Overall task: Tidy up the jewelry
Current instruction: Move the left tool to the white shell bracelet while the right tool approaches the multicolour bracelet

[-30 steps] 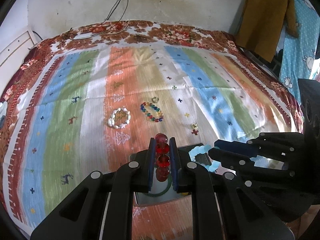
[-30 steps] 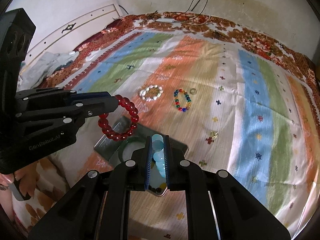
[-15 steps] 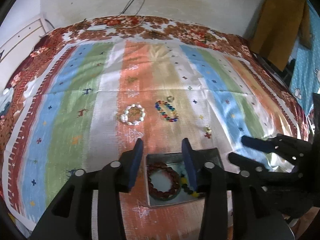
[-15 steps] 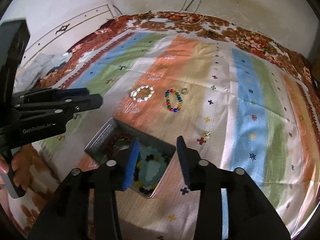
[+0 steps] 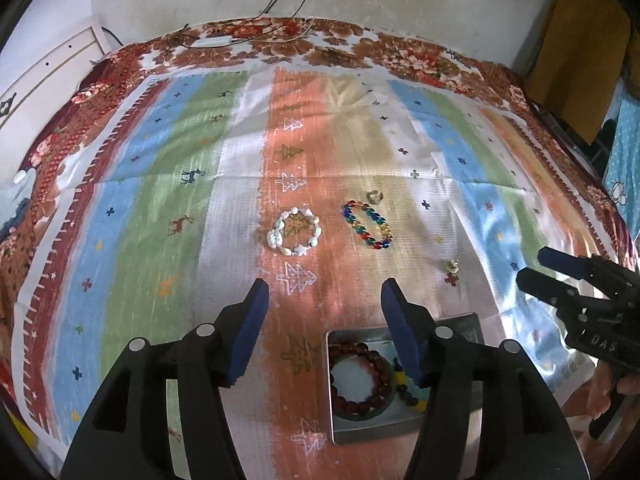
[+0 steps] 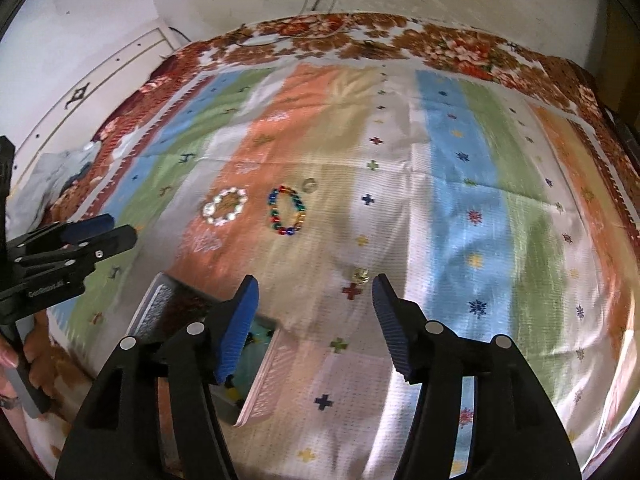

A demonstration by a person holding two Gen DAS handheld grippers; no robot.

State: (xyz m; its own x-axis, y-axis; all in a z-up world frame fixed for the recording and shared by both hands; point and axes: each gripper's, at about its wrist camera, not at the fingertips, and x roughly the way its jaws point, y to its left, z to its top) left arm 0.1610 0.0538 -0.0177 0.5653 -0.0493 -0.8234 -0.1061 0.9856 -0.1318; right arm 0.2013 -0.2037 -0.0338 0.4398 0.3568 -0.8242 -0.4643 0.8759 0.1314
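Left to right across the striped bedspread [image 5: 168, 208].

Left gripper [image 5: 324, 296]: jaws roughly half apart and opening, nothing between the pads, only cloth visible in the gap. Poised above the near edge of the spread, just left of the metal tin [image 5: 332, 432]. Judged: emptied, now free for the next piece.

White shell bracelet [image 5: 295, 232]: flat on the orange stripe, beyond the left gripper's tips, untouched. Just right of it, multicoloured bead bracelet [image 5: 367, 225], also flat and apart from its neighbour. Small ring [image 5: 375, 197] at that bracelet's far end, close to it; touching or not, cannot tell. Laid out singly, likely so that each can be pinched alone.

Tin: holds red bead bracelet [image 5: 362, 376], lying over a green bangle [image 5: 348, 410], with dark and yellow beads [image 5: 404, 384] beside, partly behind the right-hand finger. Placed nearest the person, presumably as the collecting box.

Small gold piece [image 5: 453, 266]: alone on the white stripe, right of the tin's far side. Kind too small to tell.

Right gripper [image 6: 316, 296]: likewise about half apart and opening, empty, the gold piece [image 6: 361, 275] showing in the gap further off, not touched.

View differences. Left wrist view: looks down into the tin, contents legible. Right wrist view: tin [image 6: 264, 376] seen obliquely, mostly masked by a finger, contents blurred; shows the person's hand [image 6: 24, 354] on the left gripper's handle.
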